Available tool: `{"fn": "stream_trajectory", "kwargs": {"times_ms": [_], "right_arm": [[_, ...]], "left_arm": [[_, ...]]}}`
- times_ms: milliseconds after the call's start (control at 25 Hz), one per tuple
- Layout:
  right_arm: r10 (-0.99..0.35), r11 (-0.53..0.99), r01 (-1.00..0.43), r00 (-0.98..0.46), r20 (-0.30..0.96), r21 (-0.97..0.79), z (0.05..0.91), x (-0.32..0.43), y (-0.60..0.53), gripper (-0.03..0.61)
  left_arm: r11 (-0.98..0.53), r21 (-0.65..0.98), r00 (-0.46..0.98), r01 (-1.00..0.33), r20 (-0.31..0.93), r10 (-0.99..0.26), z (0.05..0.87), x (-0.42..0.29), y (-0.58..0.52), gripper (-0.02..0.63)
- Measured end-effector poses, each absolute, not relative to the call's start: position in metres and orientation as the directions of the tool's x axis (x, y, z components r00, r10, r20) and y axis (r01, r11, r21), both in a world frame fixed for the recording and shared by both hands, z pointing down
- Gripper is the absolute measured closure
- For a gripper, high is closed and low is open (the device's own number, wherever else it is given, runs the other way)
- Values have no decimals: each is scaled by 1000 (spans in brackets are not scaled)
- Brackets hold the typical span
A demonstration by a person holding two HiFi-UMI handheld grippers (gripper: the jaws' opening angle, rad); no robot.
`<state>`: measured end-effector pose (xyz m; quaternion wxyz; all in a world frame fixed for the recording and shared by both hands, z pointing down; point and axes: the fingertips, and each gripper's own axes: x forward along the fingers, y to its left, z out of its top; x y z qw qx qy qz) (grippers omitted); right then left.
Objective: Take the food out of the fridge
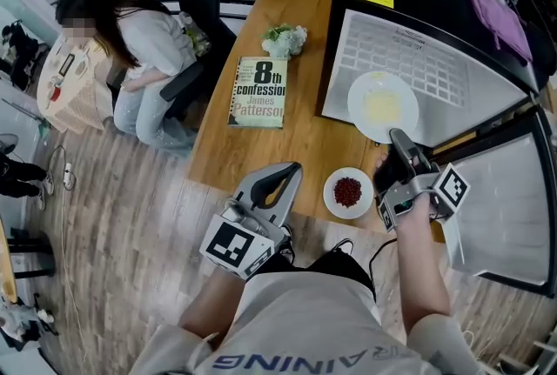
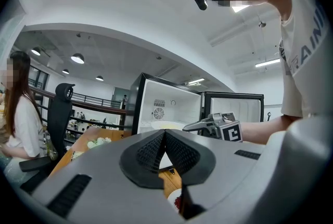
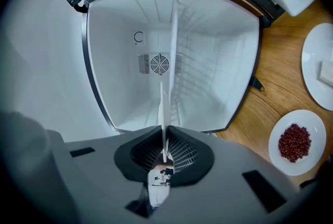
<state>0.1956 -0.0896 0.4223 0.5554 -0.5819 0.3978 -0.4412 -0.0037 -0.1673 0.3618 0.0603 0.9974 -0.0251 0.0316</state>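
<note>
A white plate (image 1: 383, 103) with pale yellow food lies at the mouth of the open fridge (image 1: 409, 51). My right gripper (image 1: 397, 137) is shut on its near rim. In the right gripper view the plate (image 3: 171, 51) shows edge-on, running from between the pads of that gripper (image 3: 164, 153) into the white fridge interior (image 3: 125, 62). My left gripper (image 1: 294, 168) hangs shut and empty over the table's near edge, left of a small plate of red beans (image 1: 347, 191). The left gripper view shows its jaws (image 2: 165, 134) shut, with the right gripper (image 2: 223, 127) and fridge (image 2: 166, 106) beyond.
The fridge door (image 1: 496, 208) stands open at the right. On the wooden table (image 1: 305, 138) lie a book (image 1: 258, 92) and a bunch of flowers (image 1: 285, 40). A second white plate (image 3: 320, 72) rests beyond the beans plate (image 3: 294, 141). A person (image 1: 130, 43) sits at the left.
</note>
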Motion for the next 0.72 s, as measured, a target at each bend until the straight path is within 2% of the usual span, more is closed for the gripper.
{"fn": "stream_trajectory", "kwargs": {"times_ms": [360,720], "right_arm": [[-979,-123,39,161,128,-992,459,147,-88,535],[-987,-156,20,-50,155,-988,502,93,-120,535]], "left_arm": [[-984,124,990,-130,78,-120,366,-25,-169,607],[-962,130,968,-239,116,-224,379,-56,-179,607]]}}
